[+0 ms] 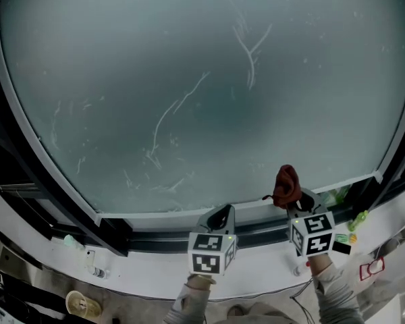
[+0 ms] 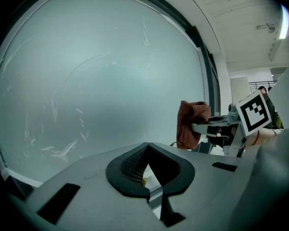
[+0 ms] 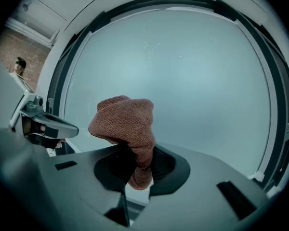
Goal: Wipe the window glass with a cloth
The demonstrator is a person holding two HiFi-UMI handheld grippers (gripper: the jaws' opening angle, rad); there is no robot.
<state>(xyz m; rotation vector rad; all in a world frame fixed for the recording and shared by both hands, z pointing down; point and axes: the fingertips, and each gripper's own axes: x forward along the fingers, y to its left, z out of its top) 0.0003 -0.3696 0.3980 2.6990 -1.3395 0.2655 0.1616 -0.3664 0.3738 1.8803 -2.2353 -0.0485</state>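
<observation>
We see the window glass (image 1: 202, 79) spread wide ahead of both sets of fingers, hazy, with streaks and smears across the middle. The right gripper (image 3: 140, 158) is clamped on the cloth (image 3: 126, 121), which bunches above its fingertips near the glass's lower edge; we cannot tell if it touches. The left gripper (image 2: 147, 150) is closed on nothing, just beside it. A dark frame (image 1: 256, 233) and a white sill (image 1: 148, 275) run below the fingers. Open glass lies above and leftward.
</observation>
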